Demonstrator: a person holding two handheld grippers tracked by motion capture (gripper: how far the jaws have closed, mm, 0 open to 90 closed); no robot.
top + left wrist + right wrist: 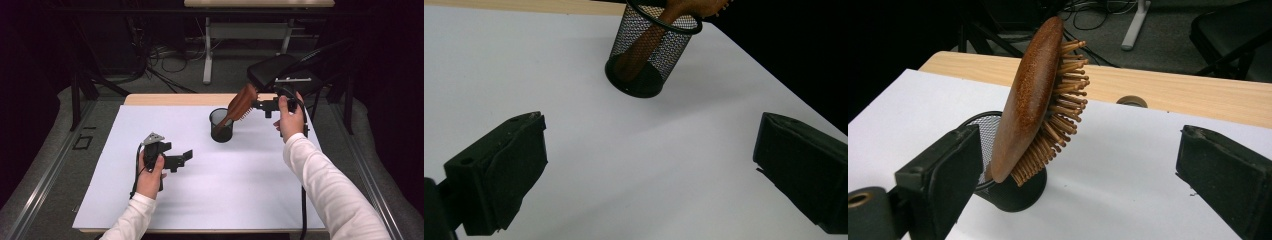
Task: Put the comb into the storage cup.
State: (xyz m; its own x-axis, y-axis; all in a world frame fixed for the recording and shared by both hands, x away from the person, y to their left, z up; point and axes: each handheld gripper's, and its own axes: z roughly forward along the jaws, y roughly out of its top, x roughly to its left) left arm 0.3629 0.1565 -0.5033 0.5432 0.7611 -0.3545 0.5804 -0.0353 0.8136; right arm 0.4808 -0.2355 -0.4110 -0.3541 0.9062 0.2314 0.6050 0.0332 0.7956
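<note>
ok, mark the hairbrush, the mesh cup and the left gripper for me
hairbrush (1030,95), right gripper view, on the smooth wooden back of the head.
mesh cup (636,87), left gripper view, on its solid black base.
left gripper (187,156), high view, between its open jaw tips.

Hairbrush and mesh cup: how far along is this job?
Done: the wooden hairbrush stands handle-down in the black mesh cup, its head leaning over the rim. In hand: the right gripper sits beside the brush head with jaws open, nothing clamped. Left: probably just backing that gripper away. The left gripper is open over the white mat.
</note>
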